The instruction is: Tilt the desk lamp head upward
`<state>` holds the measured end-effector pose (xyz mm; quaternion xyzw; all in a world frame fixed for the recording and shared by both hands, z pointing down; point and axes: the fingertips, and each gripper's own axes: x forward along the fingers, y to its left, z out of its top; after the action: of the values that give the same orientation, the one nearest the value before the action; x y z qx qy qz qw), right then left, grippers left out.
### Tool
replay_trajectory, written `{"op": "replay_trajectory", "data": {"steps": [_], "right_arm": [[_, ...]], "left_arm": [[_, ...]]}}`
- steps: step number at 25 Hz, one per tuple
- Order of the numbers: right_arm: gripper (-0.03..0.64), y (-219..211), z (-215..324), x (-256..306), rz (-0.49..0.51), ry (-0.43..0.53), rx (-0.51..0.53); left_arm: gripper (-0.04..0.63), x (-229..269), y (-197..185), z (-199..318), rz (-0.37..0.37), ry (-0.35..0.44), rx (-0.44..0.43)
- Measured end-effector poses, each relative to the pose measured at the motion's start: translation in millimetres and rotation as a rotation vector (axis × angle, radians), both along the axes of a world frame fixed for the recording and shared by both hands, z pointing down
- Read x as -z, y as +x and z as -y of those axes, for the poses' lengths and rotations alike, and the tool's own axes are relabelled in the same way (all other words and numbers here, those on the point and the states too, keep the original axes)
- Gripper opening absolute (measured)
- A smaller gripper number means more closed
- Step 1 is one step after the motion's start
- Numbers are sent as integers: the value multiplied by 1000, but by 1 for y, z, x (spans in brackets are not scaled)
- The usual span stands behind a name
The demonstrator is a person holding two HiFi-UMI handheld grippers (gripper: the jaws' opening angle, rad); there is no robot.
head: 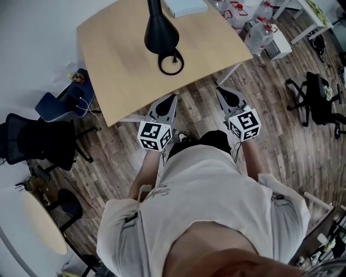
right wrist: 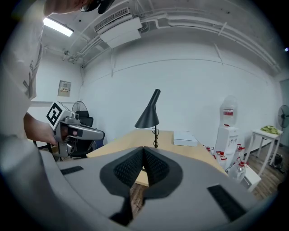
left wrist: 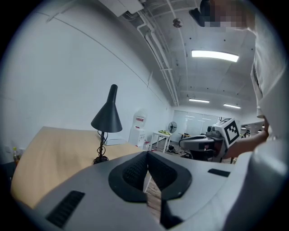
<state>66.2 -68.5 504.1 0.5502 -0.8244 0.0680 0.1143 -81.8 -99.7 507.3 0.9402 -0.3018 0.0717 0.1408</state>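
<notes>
Light wooden desk in a white-walled office with a wood-plank floor. The black desk lamp stands toward the desk's far side, cone head opening downward above its ring base. A flat white box lies at the desk's far edge, and water jugs sit just off its right side. Both grippers hover by the desk's near edge — left gripper and right gripper side by side, jaws pressed together on nothing, well apart from the lamp.

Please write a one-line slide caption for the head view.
Left tool and right tool, both shut, hover before the table bearing a black desk lamp.
</notes>
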Motion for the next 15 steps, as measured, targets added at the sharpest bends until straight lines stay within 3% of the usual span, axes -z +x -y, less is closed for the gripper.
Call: {"op": "replay_trajectory", "data": {"steps": [5, 12, 15], "right_arm": [[-5, -8, 18, -5, -55, -19, 21], [-5, -7, 47, -26, -32, -90, 66], [-5, -11, 73, -25, -20, -73, 101]], "left_arm": [[14, -12, -9, 19, -11, -31, 17], [14, -19, -4, 39, 14, -59, 42], [14, -20, -6, 54, 38, -63, 76]]}}
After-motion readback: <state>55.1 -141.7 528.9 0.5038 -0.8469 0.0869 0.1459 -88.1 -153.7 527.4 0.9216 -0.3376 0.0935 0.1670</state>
